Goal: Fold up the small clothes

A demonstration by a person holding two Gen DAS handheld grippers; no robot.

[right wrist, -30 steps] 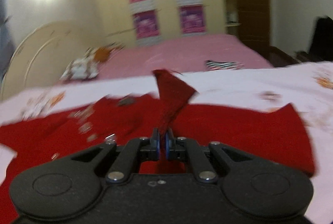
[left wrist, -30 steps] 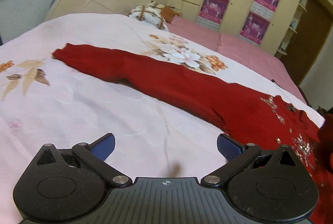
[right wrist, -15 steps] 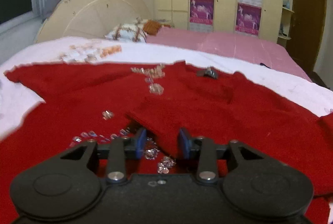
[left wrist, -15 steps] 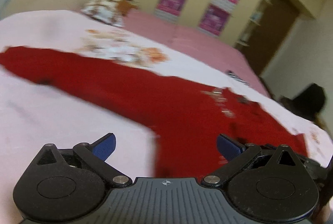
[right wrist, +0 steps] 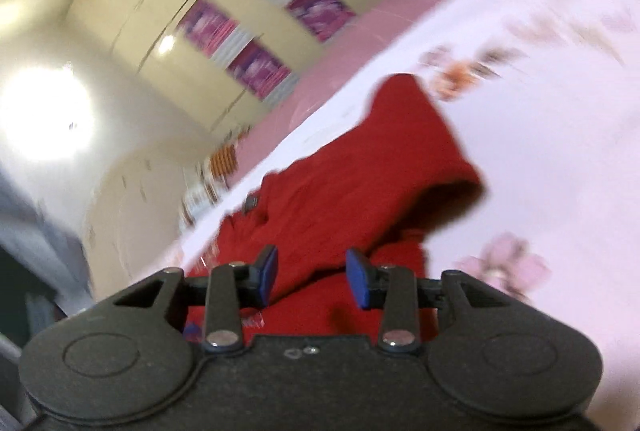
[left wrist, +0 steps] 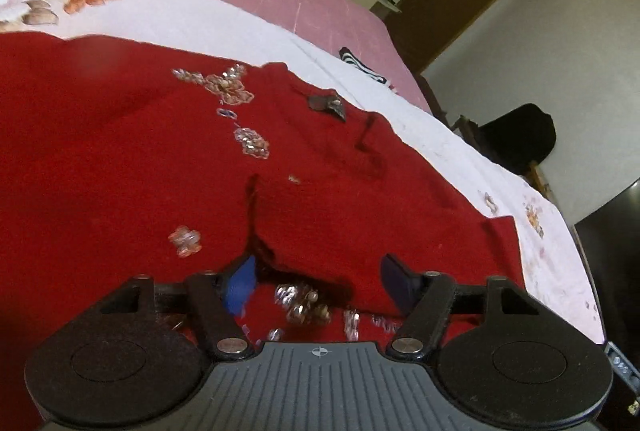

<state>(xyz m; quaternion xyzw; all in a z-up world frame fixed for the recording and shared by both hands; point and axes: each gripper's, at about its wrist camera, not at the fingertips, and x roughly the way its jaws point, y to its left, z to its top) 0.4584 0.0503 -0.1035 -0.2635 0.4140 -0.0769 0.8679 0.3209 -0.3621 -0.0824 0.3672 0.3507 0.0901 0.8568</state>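
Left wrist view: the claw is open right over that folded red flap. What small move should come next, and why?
Probably ease the left claw down and close it on the folded flap's edge. Its pads straddle that edge of the red sweater without gripping it, and the right claw is also open, holding nothing. So nothing holds the sweater now.

We see free bedsheet (right wrist: 560, 151) to the right of the red sweater (left wrist: 120, 171); only a folded sleeve (left wrist: 340, 231) lies between the left gripper (left wrist: 318, 279) fingers.
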